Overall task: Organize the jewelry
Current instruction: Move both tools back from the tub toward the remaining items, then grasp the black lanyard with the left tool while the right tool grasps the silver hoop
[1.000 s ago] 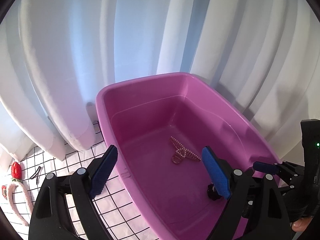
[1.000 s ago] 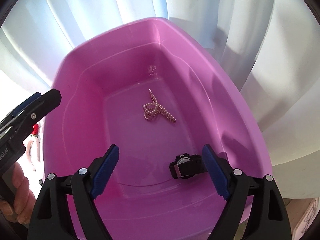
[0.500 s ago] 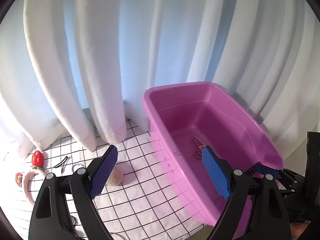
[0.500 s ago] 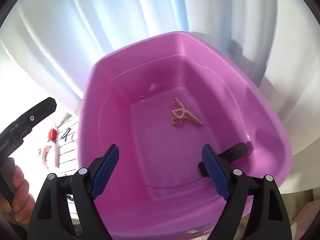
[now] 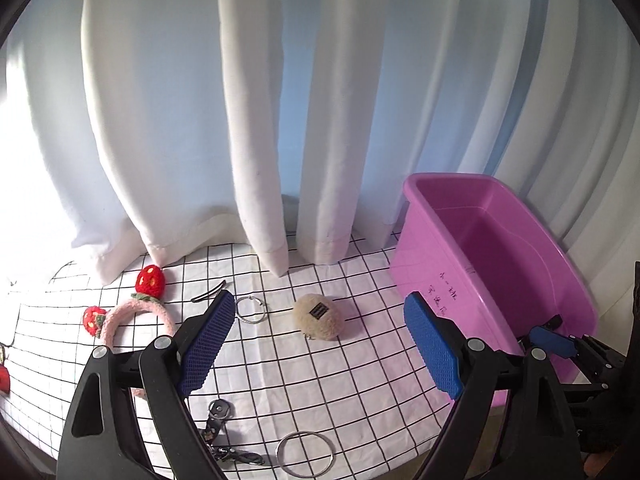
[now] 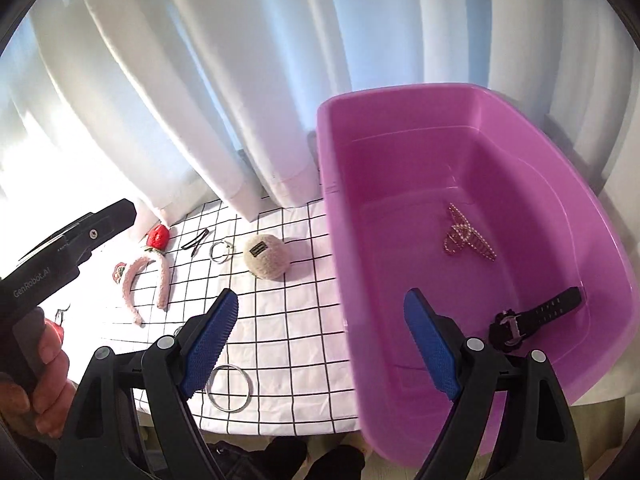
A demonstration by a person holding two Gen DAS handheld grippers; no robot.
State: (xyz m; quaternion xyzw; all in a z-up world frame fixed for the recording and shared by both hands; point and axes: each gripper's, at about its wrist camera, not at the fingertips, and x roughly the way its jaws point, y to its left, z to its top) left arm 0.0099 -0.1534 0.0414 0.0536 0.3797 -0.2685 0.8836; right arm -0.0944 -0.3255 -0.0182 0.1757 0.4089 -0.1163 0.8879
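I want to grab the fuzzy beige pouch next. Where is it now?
The fuzzy beige pouch lies on the grid cloth, mid-frame in the left wrist view, between the small ring and the purple bin.

The grid cloth point(image 5: 360, 380) was found clear in a broad patch between the fuzzy beige pouch point(image 5: 318, 317) and the near edge. Passage rightward was blocked by the wall of the pink bin point(image 5: 432, 264). The far side was closed off by white curtains point(image 5: 256, 120). Left of centre, room was narrowed by the strawberry headband point(image 5: 132, 310) and the silver bangle point(image 5: 306, 454).
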